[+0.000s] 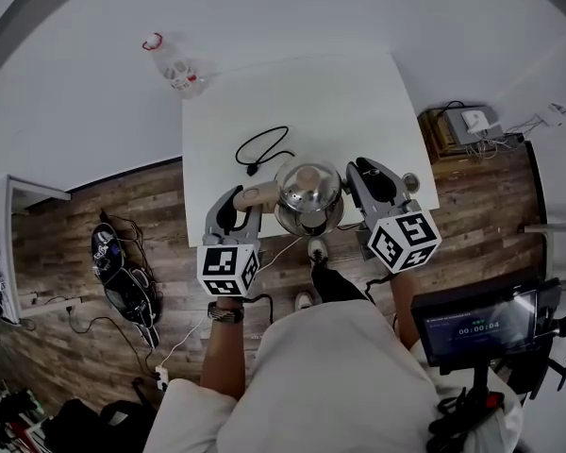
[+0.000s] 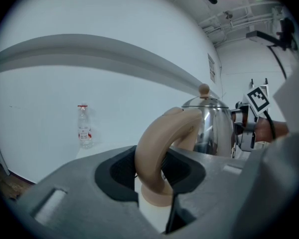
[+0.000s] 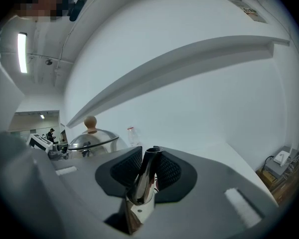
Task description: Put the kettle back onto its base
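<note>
Kettle (image 1: 307, 192): steel body with a wooden lid knob (image 2: 204, 89), upright at the middle of the near edge of the table (image 1: 358, 92). A darker ring shows round its foot in the head view. Whether this is the base, and whether the kettle rests on it, cannot be determined.

Left gripper (image 1: 241, 201): jaws closed on the beige handle (image 2: 159, 148). The left gripper view shows the looped handle between the two black pads, with both pads against it. The handle points toward the left edge of the table.

Right gripper (image 1: 368, 185): jaws closed on the spout (image 3: 144, 176). The right gripper view shows the narrow steel spout pinched between the ribbed pads. The spout is on the side of the kettle toward the right edge.

Both grippers sit level with the kettle body, one at each side, over the near edge.

Cable (image 1: 264, 144): black, looped on the table behind the kettle, toward the left half, with a plug end lying free on the surface.

Bottle (image 1: 174, 64): clear with a red cap, upright, off the table beyond its far left corner, against the white wall.

Box (image 1: 462, 125): on the wooden floor beyond the right edge of the table, with wires on and around it.
</note>
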